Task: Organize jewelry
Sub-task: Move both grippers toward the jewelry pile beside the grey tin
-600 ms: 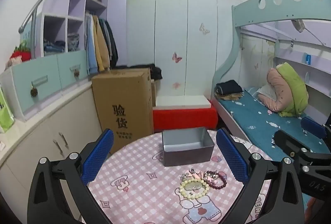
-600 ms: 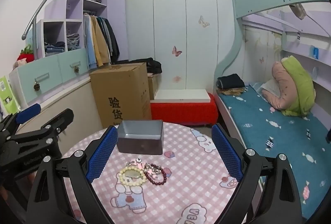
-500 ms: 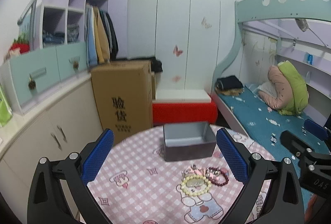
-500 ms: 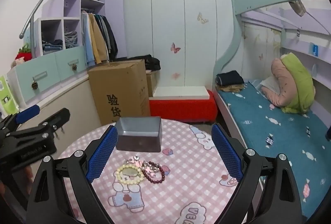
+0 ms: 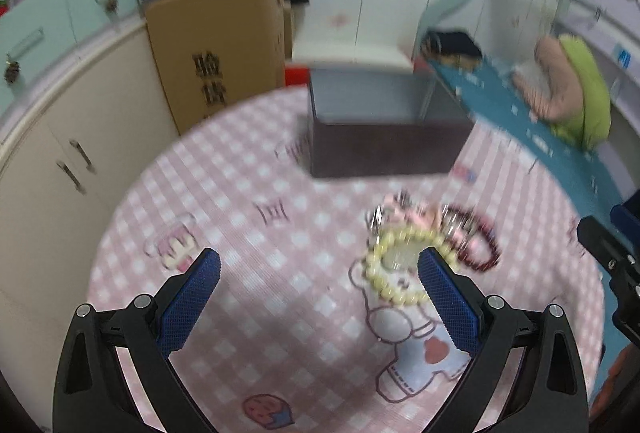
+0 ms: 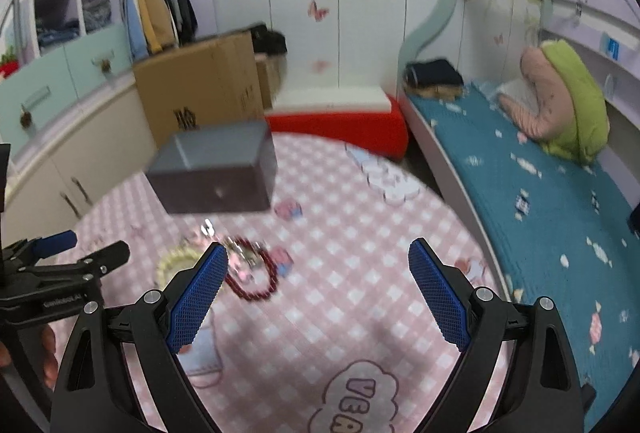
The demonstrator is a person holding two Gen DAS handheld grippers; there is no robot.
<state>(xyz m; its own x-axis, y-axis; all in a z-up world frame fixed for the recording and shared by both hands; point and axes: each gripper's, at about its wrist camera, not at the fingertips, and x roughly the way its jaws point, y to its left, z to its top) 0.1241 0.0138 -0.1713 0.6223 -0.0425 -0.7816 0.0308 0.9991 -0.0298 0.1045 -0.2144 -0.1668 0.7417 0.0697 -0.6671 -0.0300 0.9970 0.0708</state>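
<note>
The cardboard box [image 5: 224, 53] bears the characters 验货, and the pink checked tablecloth [image 6: 360, 313] shows the letters "VEA" upside down.

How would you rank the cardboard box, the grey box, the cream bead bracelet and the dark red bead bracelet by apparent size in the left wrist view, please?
1. Cardboard box
2. Grey box, nearer the camera, so the order of these two is unsure
3. Cream bead bracelet and dark red bead bracelet look alike.
</note>
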